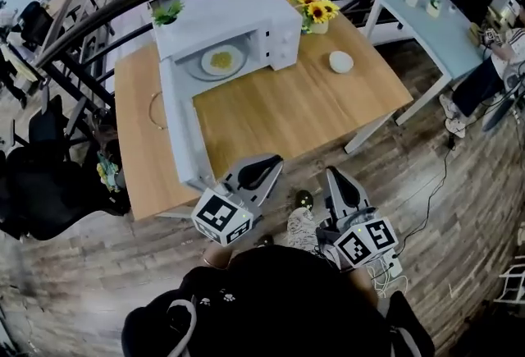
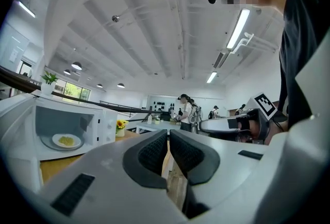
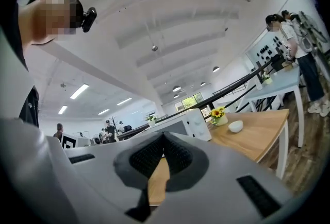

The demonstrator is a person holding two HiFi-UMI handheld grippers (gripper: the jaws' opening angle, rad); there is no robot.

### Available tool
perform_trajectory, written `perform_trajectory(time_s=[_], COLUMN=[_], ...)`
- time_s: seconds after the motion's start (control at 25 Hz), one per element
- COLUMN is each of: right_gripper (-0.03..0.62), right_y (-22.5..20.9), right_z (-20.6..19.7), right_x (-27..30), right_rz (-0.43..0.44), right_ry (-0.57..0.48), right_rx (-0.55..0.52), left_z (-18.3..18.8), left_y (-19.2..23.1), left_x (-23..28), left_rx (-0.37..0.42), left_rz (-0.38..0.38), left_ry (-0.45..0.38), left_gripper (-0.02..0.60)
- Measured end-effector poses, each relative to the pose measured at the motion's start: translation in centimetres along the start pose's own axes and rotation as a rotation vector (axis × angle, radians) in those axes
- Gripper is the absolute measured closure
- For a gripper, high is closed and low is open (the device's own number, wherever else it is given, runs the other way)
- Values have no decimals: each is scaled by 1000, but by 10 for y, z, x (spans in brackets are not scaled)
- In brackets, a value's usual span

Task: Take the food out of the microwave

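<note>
The white microwave [image 1: 238, 19] stands at the far side of the wooden table [image 1: 287, 109], and its door [image 1: 182, 130] hangs open toward me on the left. Inside lies a white plate [image 1: 221, 61] of yellow food [image 2: 66, 140]. My left gripper [image 1: 261, 171] is held over the table's near edge, shut and empty, just right of the door's free end. My right gripper [image 1: 341, 183] is off the table's front, above the floor, also shut and empty. The left gripper [image 2: 168, 138] sees the plate in the microwave [image 2: 98, 125] far left. The right gripper [image 3: 164, 140] sees the microwave [image 3: 185, 124] side on.
A vase of sunflowers [image 1: 316, 15] and a white bowl [image 1: 340, 61] sit right of the microwave. A thin ring [image 1: 154, 111] lies left of the door. A black railing [image 1: 98, 19] curves behind the table. A pale blue table [image 1: 426, 19] stands at right.
</note>
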State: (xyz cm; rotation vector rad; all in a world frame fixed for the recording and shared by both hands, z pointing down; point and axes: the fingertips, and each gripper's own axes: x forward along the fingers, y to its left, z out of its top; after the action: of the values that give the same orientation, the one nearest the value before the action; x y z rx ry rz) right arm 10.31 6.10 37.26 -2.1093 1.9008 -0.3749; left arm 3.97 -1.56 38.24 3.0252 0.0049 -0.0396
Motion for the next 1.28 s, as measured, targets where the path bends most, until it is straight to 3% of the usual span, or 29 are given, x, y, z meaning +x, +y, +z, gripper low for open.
perform_trajectory(time_s=[0.24, 0.6, 0.68, 0.8, 1.28], right_gripper=[594, 582, 573, 557, 513], right_y=[-18, -48, -55, -68, -95], right_z=[14, 15, 15, 14, 15], right_x=[66, 132, 143, 158, 206], right_rz=[162, 323, 347, 373, 476], right_ry=[24, 102, 112, 127, 190], right_rx=[-15, -13, -13, -10, 22], left_z=[9, 6, 4, -2, -7], left_y=[48, 95, 104, 116, 152], left_x=[7, 24, 28, 36, 56], left_rx=[54, 28, 20, 3, -28], left_rz=[184, 385, 422, 467, 627], left_ry=[5, 27, 34, 49, 74], left_gripper=[558, 557, 552, 485, 454])
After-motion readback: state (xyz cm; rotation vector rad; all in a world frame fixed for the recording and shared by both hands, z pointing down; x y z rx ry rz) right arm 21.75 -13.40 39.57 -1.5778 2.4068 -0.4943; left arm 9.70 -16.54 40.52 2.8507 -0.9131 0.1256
